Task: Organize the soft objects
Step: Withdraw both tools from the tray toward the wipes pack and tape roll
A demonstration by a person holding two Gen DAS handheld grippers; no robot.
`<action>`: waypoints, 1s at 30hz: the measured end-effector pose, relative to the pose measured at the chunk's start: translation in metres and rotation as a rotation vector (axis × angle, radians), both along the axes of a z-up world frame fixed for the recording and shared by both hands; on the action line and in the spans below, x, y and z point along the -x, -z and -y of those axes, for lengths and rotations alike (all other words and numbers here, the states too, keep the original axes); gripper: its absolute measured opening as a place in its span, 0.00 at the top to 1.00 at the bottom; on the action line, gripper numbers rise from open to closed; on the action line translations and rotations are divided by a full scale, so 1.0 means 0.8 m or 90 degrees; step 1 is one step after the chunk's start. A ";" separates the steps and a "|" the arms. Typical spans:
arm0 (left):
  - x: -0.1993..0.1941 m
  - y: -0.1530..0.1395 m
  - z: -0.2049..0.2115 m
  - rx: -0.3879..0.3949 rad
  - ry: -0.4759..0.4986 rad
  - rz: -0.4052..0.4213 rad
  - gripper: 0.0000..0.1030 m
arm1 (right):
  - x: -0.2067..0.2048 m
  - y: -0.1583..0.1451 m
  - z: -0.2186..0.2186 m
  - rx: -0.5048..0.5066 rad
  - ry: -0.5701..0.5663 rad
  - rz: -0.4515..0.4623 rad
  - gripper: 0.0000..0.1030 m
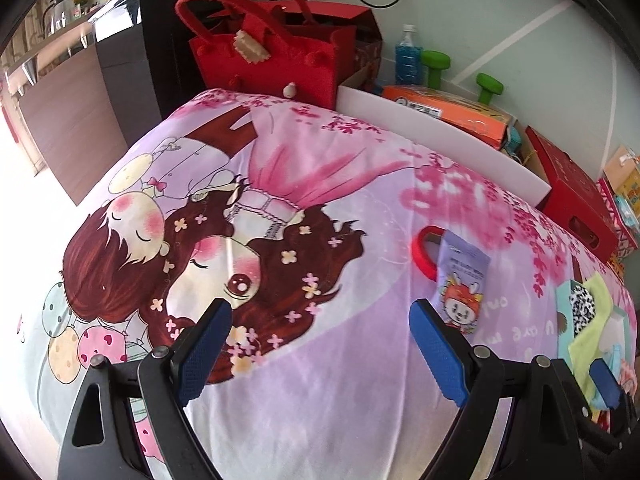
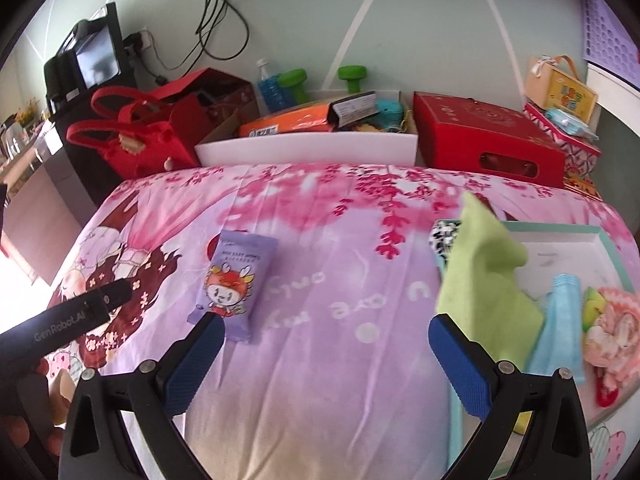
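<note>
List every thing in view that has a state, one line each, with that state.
left gripper: open, empty
right gripper: open, empty
purple packet: lying flat on the bedsheet, sealed as far as visible
green cloth: draped over the tray's edge
tray: open, holding soft items
blue cloth: folded, in the tray
red felt bag: upright, open

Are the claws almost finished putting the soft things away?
Partly. A green cloth, blue cloth and pink fluffy thing already sit in the tray. Both the left claw and right claw are open, holding nothing. The purple packet still lies out on the pink bedspread.
</note>
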State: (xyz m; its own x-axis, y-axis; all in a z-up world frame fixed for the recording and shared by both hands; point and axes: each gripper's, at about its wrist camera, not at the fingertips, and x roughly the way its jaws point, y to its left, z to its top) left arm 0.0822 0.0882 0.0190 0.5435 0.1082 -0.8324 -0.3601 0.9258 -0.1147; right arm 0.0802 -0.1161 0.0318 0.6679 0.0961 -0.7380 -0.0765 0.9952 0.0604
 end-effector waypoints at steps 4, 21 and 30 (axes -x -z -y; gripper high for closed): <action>-0.003 0.007 -0.011 -0.007 -0.014 -0.009 0.12 | -0.002 0.007 -0.013 0.005 -0.007 -0.008 0.00; -0.027 0.040 -0.037 -0.007 -0.040 -0.019 0.12 | -0.023 0.023 -0.041 0.029 -0.032 -0.025 0.00; -0.040 0.045 -0.049 0.001 -0.048 -0.010 0.12 | -0.054 0.041 -0.073 0.041 -0.075 -0.044 0.00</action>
State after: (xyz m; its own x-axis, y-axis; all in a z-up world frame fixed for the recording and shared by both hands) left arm 0.1143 0.1275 -0.0172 0.5203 0.1476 -0.8411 -0.4311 0.8956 -0.1095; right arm 0.1236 -0.0579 -0.0012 0.6018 0.1223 -0.7892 -0.1914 0.9815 0.0062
